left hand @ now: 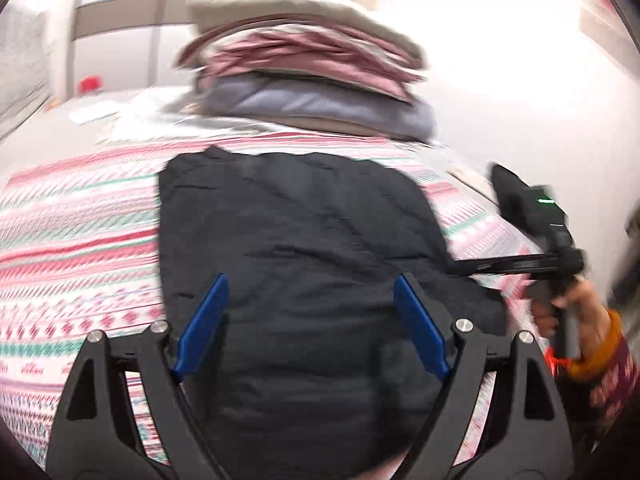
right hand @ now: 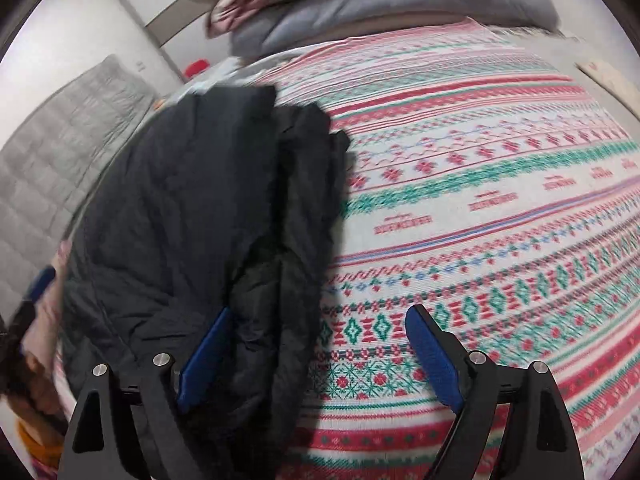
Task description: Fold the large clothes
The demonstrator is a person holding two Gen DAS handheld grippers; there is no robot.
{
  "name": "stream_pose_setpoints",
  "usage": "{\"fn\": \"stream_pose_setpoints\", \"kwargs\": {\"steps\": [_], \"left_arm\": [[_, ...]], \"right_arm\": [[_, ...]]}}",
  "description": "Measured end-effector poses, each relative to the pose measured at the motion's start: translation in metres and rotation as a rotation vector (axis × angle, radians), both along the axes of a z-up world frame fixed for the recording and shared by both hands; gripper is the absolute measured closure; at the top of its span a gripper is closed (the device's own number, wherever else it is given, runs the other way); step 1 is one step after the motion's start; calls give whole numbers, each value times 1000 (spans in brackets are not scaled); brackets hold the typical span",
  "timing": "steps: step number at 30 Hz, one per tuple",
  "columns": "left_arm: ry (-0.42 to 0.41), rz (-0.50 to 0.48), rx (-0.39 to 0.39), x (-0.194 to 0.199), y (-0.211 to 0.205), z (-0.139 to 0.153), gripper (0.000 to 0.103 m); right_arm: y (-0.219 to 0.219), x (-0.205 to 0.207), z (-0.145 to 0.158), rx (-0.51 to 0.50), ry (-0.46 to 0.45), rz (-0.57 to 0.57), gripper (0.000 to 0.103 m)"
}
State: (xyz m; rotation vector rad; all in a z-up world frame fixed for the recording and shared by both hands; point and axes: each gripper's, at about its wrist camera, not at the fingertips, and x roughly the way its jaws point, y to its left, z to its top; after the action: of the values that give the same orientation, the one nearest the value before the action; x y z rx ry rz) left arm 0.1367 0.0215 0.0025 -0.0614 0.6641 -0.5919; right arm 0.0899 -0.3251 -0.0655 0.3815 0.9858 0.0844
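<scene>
**Left wrist view: jacket part-folded, both grippers free**

The bedspread (left hand: 80,240), striped red and green, fills the bed. The jacket (left hand: 296,248) lies at its centre, a narrow dark slab. A bedding stack (left hand: 304,64) sits at 12 o'clock. The left gripper (left hand: 310,324) hangs spread above the near hem, holding nothing; the right gripper (right hand: 316,354) is spread over the jacket's right edge. Judged best: pinch both near corners, lift evenly, carry toward 12.
</scene>
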Motion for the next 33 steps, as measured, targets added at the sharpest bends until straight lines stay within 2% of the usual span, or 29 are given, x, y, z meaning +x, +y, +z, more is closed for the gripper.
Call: {"fn": "stream_pose_setpoints", "kwargs": {"steps": [1, 3, 5, 7, 9, 11, 12, 13, 14, 16, 17, 18, 20, 21, 22, 24, 26, 27, 29, 31, 33], "left_arm": [[15, 26, -8, 7, 6, -4, 19], [46, 62, -21, 18, 12, -11, 18], [86, 83, -44, 29, 15, -19, 18], [101, 95, -53, 35, 15, -23, 18], [92, 113, -36, 37, 12, -26, 18], [82, 122, -29, 39, 7, -27, 18], [76, 128, -26, 37, 6, -27, 18], [63, 134, -25, 37, 4, -27, 18], [54, 141, -24, 39, 3, -26, 18], [49, 143, -39, 41, 1, -25, 18], [56, 139, -44, 43, 0, -26, 18], [61, 137, -40, 44, -2, -28, 18], [55, 141, 7, 45, -8, -30, 18], [53, 140, 13, 44, -8, -29, 18], [54, 142, 9, 44, -6, -26, 18], [35, 156, -33, 43, 1, -18, 18], [4, 174, -81, 44, 4, -7, 18], [-1, 178, -98, 45, 2, -5, 18], [7, 178, -138, 52, -6, -3, 18], [30, 176, -155, 56, -17, -7, 18], [41, 162, -143, 57, -32, -11, 18]], "right_arm": [[-2, -1, 9, -8, -25, -21, 15], [-4, -9, 34, -4, -145, -51, 15], [-3, -15, 55, 56, -259, -63, 15], [3, -12, 65, 122, -320, -39, 15], [16, 5, 67, 158, -330, 7, 15], [30, 28, 54, 127, -284, 20, 16], [35, 37, 46, 109, -263, 13, 29], [40, 48, 36, 101, -239, 16, 68], [44, 53, 32, 118, -222, 33, 84], [45, 58, 39, 133, -264, -1, 89], [44, 54, 47, 110, -324, -26, 89], [43, 55, 46, 45, -312, -58, 89], [41, 66, 21, -234, -176, -178, 89], [39, 72, 5, -316, -93, -206, 89], [32, 75, -8, -313, -24, -222, 89], [16, 68, -6, -197, -1, -275, 89], [11, 52, 21, -177, -92, -327, 88], [16, 43, 40, -189, -167, -336, 87], [38, 30, 70, -185, -299, -300, 82], [63, 29, 81, -152, -371, -226, 62], [102, 35, 81, -102, -422, -102, 45]]}}
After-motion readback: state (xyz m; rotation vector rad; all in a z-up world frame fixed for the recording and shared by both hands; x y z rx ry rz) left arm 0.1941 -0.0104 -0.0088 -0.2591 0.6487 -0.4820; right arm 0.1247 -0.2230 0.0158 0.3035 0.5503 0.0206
